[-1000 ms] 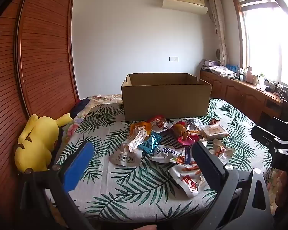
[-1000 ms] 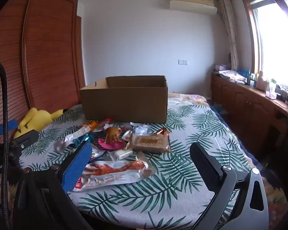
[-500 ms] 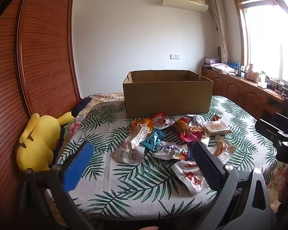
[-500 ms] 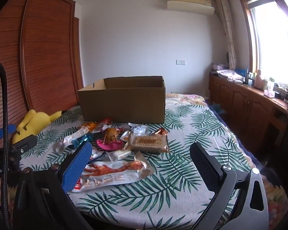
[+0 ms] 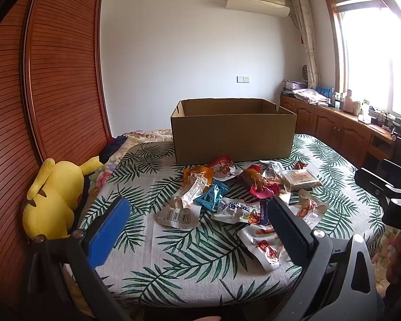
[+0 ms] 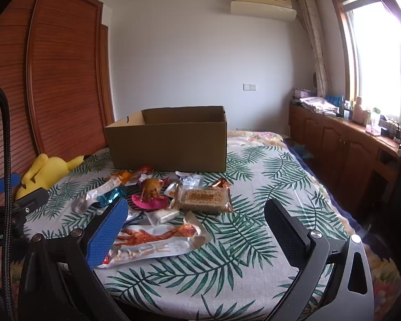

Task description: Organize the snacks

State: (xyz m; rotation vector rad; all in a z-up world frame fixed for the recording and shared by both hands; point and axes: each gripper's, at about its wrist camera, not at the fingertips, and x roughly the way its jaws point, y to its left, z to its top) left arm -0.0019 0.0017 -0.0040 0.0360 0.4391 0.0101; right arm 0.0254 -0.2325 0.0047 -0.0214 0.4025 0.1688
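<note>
Both grippers, left (image 5: 197,222) and right (image 6: 195,223), hover with jaws wide, holding nothing.

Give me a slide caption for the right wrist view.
Open right gripper hovers before scattered snack packets and an open cardboard box on a leaf-print cloth.

Loose snack packets (image 5: 238,195) strewn before an open, upright cardboard box (image 5: 234,139)

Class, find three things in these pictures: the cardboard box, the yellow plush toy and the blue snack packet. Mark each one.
cardboard box (image 5: 232,141): left wrist view, front wall.
yellow plush toy (image 5: 53,195): left wrist view, middle of its back.
blue snack packet (image 5: 211,196): left wrist view, centre of the wrapper.
</note>
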